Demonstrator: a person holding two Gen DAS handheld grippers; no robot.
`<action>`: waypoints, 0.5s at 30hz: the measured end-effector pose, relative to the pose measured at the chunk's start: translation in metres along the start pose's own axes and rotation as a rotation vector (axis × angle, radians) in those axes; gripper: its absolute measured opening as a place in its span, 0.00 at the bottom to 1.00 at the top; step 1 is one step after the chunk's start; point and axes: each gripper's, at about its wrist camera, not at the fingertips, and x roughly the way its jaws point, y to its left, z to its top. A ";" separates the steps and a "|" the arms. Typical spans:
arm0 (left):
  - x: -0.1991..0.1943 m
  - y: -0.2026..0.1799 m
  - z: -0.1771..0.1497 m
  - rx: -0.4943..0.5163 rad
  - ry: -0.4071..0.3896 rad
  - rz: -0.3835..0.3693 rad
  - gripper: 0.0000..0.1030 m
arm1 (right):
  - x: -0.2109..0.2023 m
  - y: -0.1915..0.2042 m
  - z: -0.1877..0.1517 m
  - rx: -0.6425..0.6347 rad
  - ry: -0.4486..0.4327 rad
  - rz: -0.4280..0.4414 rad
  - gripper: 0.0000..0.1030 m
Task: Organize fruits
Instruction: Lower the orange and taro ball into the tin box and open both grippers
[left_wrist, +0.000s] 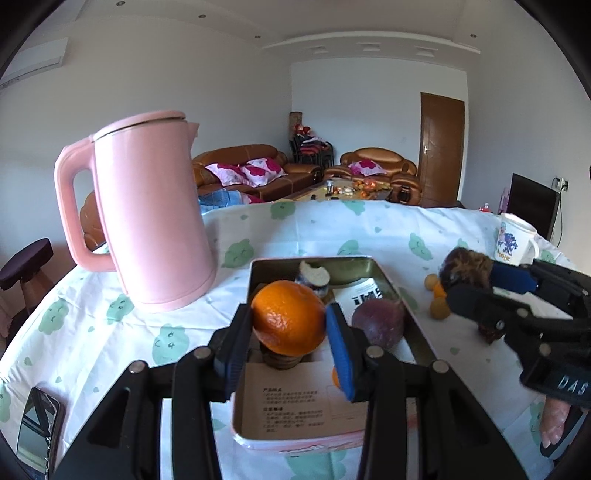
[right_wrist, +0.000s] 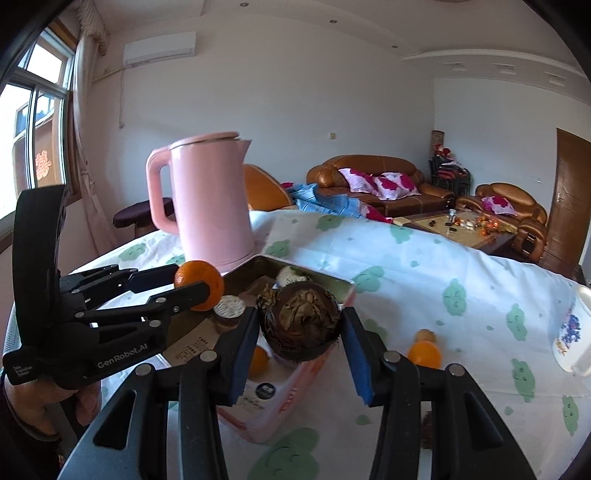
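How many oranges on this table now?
3: held orange in the left gripper, small orange inside the tin, another orange on the cloth beside it. Others may be hidden.

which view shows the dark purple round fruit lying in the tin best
The left wrist view: the dark purple round fruit lies unobstructed inside the open metal tin, just right of the left gripper. In the right wrist view it is hidden, apparently behind the brown husky fruit.

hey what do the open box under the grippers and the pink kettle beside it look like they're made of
Box: likely thin metal, a tin. Its inner walls are dull silver-olive with a sheen and a rolled rim; the outside is printed pink and white. Printed paper lines the bottom.

Pink kettle: looks like matte plastic on the outside, evenly coloured with a soft highlight and moulded handle. A thin metallic ring edges the lid. Its inside is hidden.
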 end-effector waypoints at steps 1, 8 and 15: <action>0.000 0.000 0.000 0.000 0.002 -0.001 0.41 | 0.003 0.002 0.000 -0.001 0.004 0.004 0.46; 0.003 0.005 -0.004 -0.002 0.016 -0.002 0.41 | 0.015 0.015 -0.002 -0.011 0.030 0.029 0.46; 0.010 0.007 -0.009 -0.001 0.045 -0.010 0.41 | 0.025 0.021 -0.006 -0.018 0.057 0.040 0.46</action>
